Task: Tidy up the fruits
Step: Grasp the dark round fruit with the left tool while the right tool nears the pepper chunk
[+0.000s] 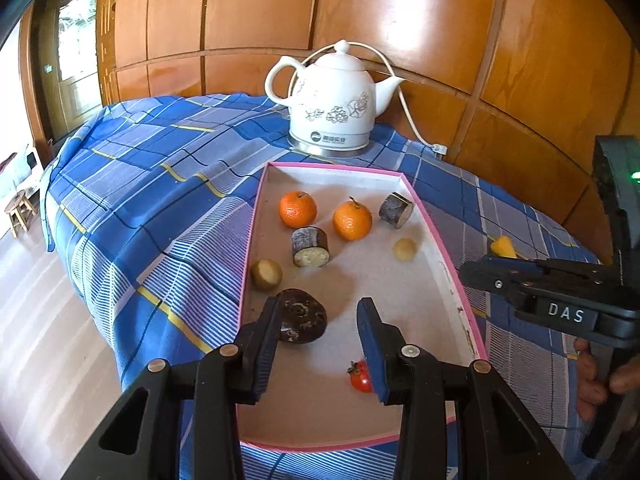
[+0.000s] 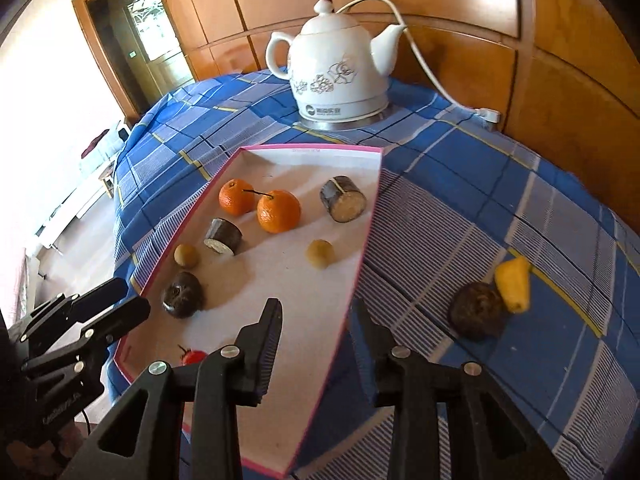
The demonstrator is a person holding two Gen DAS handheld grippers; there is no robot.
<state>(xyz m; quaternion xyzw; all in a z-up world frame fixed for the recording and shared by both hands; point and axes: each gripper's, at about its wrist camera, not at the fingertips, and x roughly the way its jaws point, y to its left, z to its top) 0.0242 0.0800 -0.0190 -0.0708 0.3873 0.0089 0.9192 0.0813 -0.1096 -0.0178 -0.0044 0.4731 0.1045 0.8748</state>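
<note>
Pink-rimmed tray [image 1: 434,236] on checked cloth [image 1: 152,184], white kettle [image 1: 334,100] beyond its far end. In tray: two oranges [image 1: 298,209] far, two cut dark logs [image 1: 310,247], two small tan fruits [image 1: 266,275], dark round fruit [image 1: 301,315] near left, small red fruit [image 1: 361,376] nearest. Left gripper [image 1: 320,348] over tray's near end, jaws spread, holding nothing. Right gripper [image 2: 316,328] straddling tray's right rim, jaws spread, empty. On cloth to the right: dark fruit [image 2: 476,315] touching yellow piece [image 2: 513,283]

The right gripper [image 2: 316,312] hangs with jaws apart and empty over the tray's [image 2: 362,268] right rim. Centre frame, oranges [image 2: 278,211] lie inside; lower right, a dark fruit [image 2: 476,314] touches a yellow piece [image 2: 514,284].
</note>
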